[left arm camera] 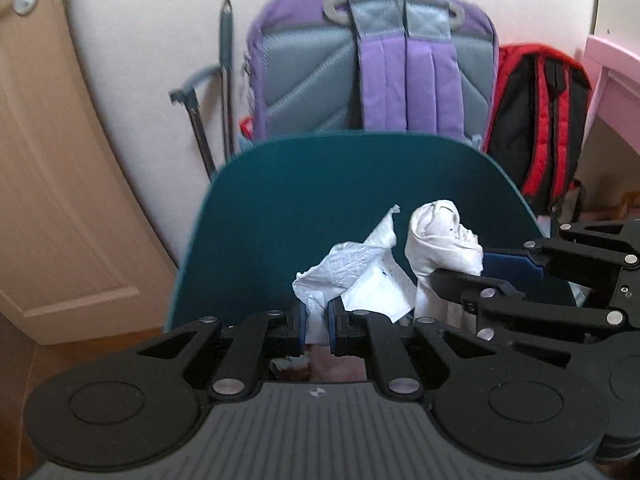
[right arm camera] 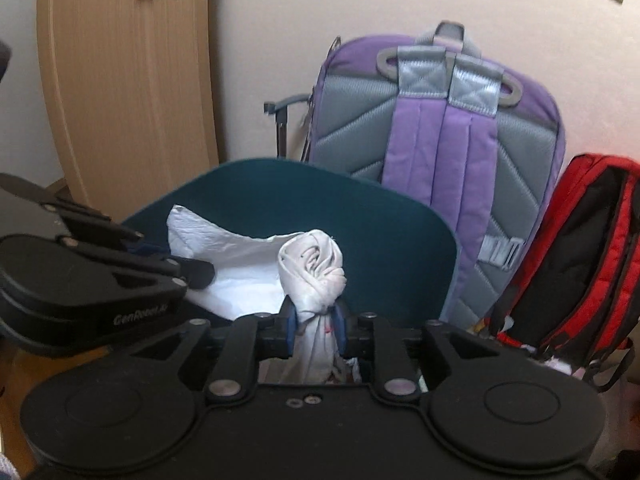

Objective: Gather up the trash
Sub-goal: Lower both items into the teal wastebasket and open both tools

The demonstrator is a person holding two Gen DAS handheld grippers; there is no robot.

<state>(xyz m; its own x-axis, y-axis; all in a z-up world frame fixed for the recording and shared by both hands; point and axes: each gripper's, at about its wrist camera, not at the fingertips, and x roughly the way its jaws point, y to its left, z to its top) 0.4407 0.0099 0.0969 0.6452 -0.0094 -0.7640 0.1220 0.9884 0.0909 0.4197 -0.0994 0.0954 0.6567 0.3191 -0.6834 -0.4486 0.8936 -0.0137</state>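
In the left wrist view my left gripper (left arm camera: pixel 317 328) is shut on a crumpled white tissue (left arm camera: pixel 352 272), which fans up and to the right above the pads. Beside it on the right, my right gripper (left arm camera: pixel 460 270) grips a twisted white wad (left arm camera: pixel 440 236). The right wrist view shows that wad (right arm camera: pixel 312 268) standing upright between the blue pads of my right gripper (right arm camera: pixel 315 324), which touch its narrow neck. My left gripper (right arm camera: pixel 188 268) comes in from the left there with the tissue (right arm camera: pixel 232 264). Both hang just in front of an upright teal lid (left arm camera: pixel 320 200) (right arm camera: pixel 380 224). Pinkish bin contents show below the fingers.
A purple and grey backpack (left arm camera: pixel 380 72) (right arm camera: pixel 440 120) leans on the wall behind the lid. A red and black backpack (left arm camera: pixel 540 120) (right arm camera: pixel 580 248) sits to its right. A wooden door (left arm camera: pixel 48 160) (right arm camera: pixel 128 80) stands left, pink furniture (left arm camera: pixel 616 76) far right, and a grey pole (left arm camera: pixel 226 60) by the wall.
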